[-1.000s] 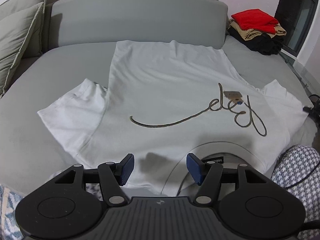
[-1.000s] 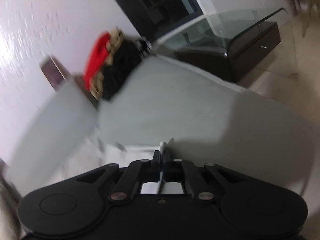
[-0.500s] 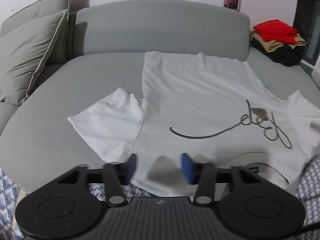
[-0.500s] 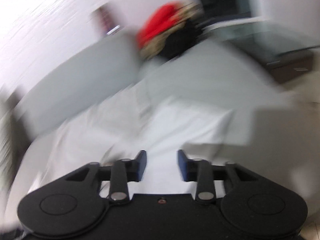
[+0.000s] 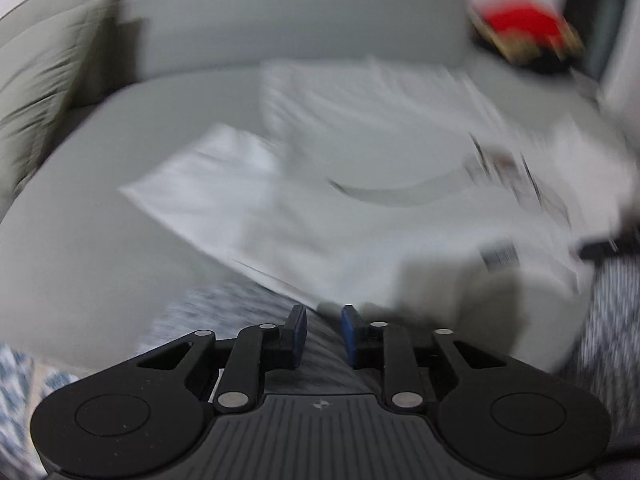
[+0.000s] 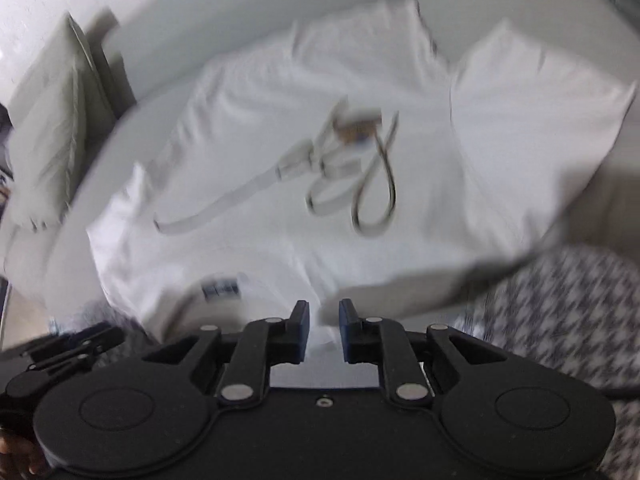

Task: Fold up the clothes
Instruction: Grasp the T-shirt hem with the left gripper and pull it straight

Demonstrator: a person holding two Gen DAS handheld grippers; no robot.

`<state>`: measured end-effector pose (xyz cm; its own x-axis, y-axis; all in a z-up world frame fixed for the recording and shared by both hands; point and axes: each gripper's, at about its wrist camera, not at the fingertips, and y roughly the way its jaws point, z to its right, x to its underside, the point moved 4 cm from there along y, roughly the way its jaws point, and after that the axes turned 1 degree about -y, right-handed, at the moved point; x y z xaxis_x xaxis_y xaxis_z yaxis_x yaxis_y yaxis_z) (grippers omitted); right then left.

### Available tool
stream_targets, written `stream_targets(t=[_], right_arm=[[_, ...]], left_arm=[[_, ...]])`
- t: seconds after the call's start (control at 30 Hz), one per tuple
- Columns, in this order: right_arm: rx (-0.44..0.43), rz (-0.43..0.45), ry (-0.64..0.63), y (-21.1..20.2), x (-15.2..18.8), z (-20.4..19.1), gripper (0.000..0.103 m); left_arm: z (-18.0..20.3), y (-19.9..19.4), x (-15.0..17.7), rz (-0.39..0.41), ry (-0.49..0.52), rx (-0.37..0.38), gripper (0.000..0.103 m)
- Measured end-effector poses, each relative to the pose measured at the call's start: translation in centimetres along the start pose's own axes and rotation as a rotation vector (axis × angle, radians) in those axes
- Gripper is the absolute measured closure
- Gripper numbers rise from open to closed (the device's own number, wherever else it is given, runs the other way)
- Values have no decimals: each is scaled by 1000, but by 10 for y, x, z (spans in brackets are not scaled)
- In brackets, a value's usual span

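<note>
Both grippers, left [image 5: 323,330] and right [image 6: 323,326], narrowly parted and empty, hover before the white T-shirt [image 6: 320,184]; a hasty pinch could bunch its collar edge.

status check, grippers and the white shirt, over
Left gripper and right gripper both open, empty, at the near hem. White t-shirt spread flat on grey sofa, unfolded. Folded stack off in the far corner, nothing in the way.
</note>
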<state>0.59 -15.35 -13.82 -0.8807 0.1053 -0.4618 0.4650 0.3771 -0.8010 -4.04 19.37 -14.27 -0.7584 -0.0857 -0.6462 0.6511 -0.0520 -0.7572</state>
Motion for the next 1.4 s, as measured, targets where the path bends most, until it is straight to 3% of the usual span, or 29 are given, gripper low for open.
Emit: stream_targets(t=[0.03, 0.1, 0.23, 0.37, 0.47, 0.57, 0.63, 0.67, 0.7, 0.73, 0.8, 0.93, 1.0, 1.1, 1.23, 1.33, 1.4], right_arm=[[-26, 38, 26, -4, -4, 1, 59], [-73, 93, 82, -8, -12, 2, 57], [-142, 86, 209, 3, -24, 7, 55], [-162, 74, 236, 6, -21, 5, 54], [-159, 83, 245, 3, -20, 6, 53], [-155, 94, 255, 1, -20, 7, 52], [-147, 101, 260, -1, -20, 9, 51], [-143, 104, 263, -1, -20, 10, 51], [-140, 106, 265, -2, -19, 11, 51], [-137, 108, 265, -2, -19, 11, 50], [-129, 109, 261, -2, -18, 13, 50], [-110, 108, 251, -1, -17, 17, 49], [-104, 103, 252, 1, -17, 21, 49], [-92, 86, 244, 6, -16, 27, 47], [-85, 94, 259, 3, -14, 36, 41], [-58, 120, 258, -6, -15, 47, 39], [-26, 125, 231, -8, -15, 52, 50]], left_arm=[[-17, -2, -6, 27, -73, -16, 60], [-51, 2, -19, 75, -204, -53, 53], [-116, 24, -38, 126, -453, -96, 52], [-152, 63, -52, 89, -613, -28, 52], [-162, 86, -64, 76, -655, 19, 51], [-160, 100, -76, 61, -616, 14, 53], [-158, 109, -84, 50, -582, 4, 61], [-156, 112, -87, 44, -559, -10, 68], [-153, 113, -89, 39, -531, -32, 92], [-151, 111, -89, 43, -508, -47, 101], [-144, 100, -88, 70, -463, -86, 101], [-130, 82, -75, 97, -352, -316, 101], [-127, 81, -68, 79, -327, -375, 101], [-115, 83, -70, 59, -249, -400, 100], [-106, 72, -76, 37, -190, -415, 84], [-93, 49, -71, 54, -173, -427, 84], [-73, 34, -67, 79, -149, -398, 84]])
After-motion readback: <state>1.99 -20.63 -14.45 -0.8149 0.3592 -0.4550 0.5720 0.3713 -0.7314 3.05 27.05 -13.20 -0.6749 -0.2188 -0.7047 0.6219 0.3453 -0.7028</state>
